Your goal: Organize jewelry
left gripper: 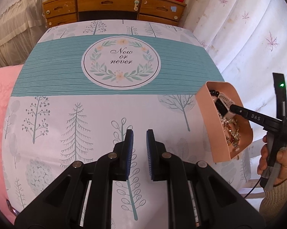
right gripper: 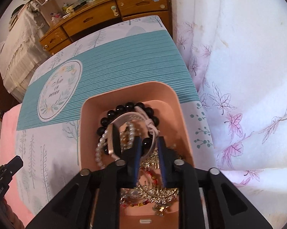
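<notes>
A pink box (left gripper: pixel 210 120) full of jewelry sits at the table's right edge; it also shows in the right wrist view (right gripper: pixel 135 89). Inside lie a black bead bracelet (right gripper: pixel 124 106), a pearl strand (right gripper: pixel 99 148), a pink-strapped watch (right gripper: pixel 122 120) and gold chains (right gripper: pixel 162 192). My right gripper (right gripper: pixel 149 147) reaches into the box, its fingers a little apart around the watch strap and a black bead; whether it grips them I cannot tell. It also shows in the left wrist view (left gripper: pixel 226 107). My left gripper (left gripper: pixel 139 133) is open and empty above the tablecloth's near part.
The table (left gripper: pixel 67 95) wears a white and teal tree-print cloth. A wooden dresser (left gripper: pixel 112 5) stands behind it. A white leaf-print curtain (left gripper: pixel 248 28) hangs on the right. A pink quilt (left gripper: pixel 0 105) lies on the left.
</notes>
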A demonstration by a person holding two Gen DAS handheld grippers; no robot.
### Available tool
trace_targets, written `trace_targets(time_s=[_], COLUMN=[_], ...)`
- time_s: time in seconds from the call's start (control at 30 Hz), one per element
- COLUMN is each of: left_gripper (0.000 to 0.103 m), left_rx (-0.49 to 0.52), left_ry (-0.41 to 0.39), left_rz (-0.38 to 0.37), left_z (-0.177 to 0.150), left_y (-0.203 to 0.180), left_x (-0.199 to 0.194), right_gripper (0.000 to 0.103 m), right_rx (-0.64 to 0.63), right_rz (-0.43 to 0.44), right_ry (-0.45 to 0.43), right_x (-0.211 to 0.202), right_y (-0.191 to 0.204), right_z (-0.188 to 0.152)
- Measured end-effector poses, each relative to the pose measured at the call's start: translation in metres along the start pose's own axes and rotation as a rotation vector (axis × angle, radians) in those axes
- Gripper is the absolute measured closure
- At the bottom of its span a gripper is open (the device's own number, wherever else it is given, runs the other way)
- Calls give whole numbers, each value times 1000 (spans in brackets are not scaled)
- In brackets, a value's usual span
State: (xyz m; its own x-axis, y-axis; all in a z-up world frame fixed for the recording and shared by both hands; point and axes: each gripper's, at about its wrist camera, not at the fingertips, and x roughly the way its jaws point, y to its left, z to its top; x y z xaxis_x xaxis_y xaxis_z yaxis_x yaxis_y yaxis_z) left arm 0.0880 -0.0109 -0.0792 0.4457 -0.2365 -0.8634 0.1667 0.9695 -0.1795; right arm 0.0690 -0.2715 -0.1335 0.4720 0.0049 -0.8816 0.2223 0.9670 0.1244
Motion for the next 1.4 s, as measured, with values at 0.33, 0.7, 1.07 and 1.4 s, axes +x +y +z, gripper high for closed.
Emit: trace_targets(time_s=[0.33,0.7,1.07,1.4], left_gripper=[92,92,92,15], left_rx=[-6,15,-3,-14], left_ry=[-14,-61,-68,-71], left_rz=[5,55,135,159], left_z=[-10,-35,-62,-70], left_y=[2,-16,-22,-21], left_x=[-13,-48,-71,-81], right_gripper=[68,44,34,23], right_rx=[-30,2,-55,-89], right_rz=[62,96,54,56], right_ry=[-86,-159,-177,-207], right_x=[-58,-121,-144,-161], right_y=[40,84,113,126], right_z=[-30,-90,-130,-140])
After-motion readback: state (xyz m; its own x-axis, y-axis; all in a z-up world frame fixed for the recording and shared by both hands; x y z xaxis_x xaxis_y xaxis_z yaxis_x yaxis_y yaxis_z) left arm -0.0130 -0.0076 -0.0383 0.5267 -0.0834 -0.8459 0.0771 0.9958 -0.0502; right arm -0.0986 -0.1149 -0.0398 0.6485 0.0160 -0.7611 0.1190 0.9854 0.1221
